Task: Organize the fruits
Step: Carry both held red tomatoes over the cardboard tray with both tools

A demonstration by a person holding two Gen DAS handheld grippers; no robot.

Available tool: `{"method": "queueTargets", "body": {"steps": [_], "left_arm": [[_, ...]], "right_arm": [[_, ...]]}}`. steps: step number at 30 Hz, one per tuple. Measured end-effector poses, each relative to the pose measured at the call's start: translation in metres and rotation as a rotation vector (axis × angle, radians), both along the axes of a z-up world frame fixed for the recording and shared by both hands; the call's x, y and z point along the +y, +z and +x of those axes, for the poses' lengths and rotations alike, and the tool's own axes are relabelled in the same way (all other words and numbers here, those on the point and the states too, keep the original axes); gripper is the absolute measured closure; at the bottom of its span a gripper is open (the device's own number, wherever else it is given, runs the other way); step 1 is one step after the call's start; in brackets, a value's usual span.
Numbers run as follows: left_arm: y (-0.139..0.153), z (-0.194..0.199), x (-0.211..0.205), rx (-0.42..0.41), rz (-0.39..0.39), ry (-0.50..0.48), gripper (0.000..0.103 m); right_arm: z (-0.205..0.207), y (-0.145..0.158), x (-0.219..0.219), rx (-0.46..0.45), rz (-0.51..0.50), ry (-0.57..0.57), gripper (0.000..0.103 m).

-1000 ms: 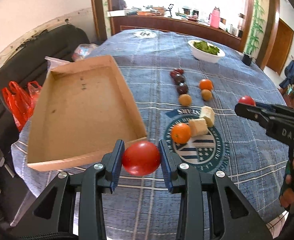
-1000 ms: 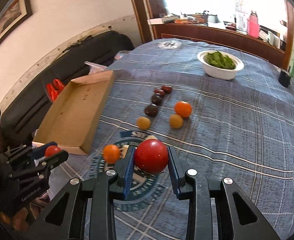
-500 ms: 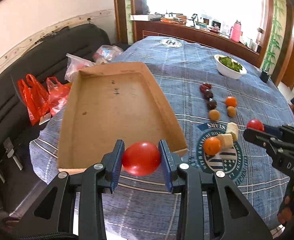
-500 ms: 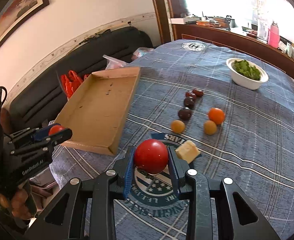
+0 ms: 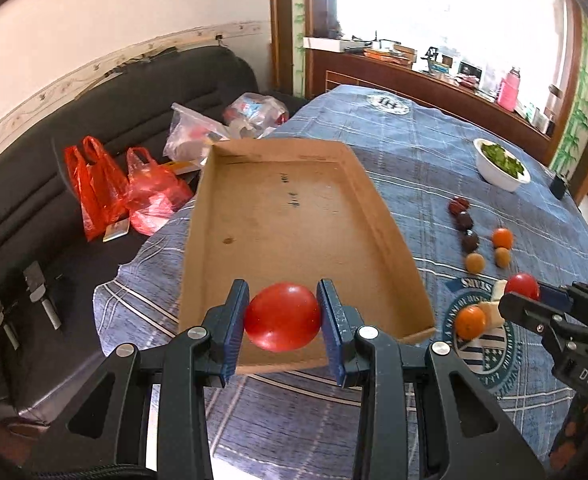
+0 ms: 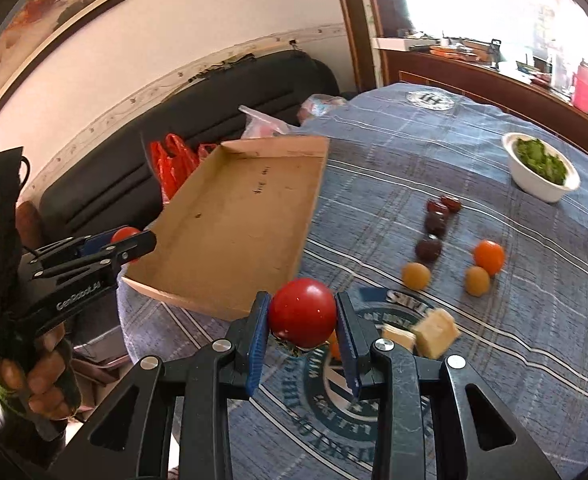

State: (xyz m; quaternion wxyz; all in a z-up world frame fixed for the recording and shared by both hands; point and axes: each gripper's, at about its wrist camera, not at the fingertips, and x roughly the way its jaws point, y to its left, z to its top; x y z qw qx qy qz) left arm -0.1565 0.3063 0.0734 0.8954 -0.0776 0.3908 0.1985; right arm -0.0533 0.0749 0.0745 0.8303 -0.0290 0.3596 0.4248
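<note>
With each hand-held gripper, left (image 5: 282,320) and right (image 6: 303,316), clamping a tomato (image 5: 283,317) above the bench (image 5: 434,168) near the empty box (image 5: 294,216), excess squeeze could bruise it, or early release could roll it off.

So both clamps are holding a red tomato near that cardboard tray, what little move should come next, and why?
Probably carry the left gripper a bit forward over the shallow brown cardboard tray and lower it. Its round red tomato is clamped between the blue pads right at the near rim, and nothing lies in the tray. The right gripper could follow.
</note>
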Motion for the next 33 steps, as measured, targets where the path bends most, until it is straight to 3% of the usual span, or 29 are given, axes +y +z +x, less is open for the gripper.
{"method": "queueTargets", "body": {"steps": [17,25,33], "left_arm": [[-0.023,0.011,0.037,0.054,-0.049,0.059,0.07],[-0.04,0.025,0.042,0.096,-0.073,0.033,0.07],[-0.054,0.031,0.041,0.151,-0.083,-0.001,0.07]], "right_arm": [[0.013,-0.013,0.084,0.047,-0.036,0.127,0.071],[0.029,-0.04,0.127,0.097,-0.098,0.181,0.071],[0.017,-0.058,0.123,0.115,-0.162,0.185,0.071]]}}
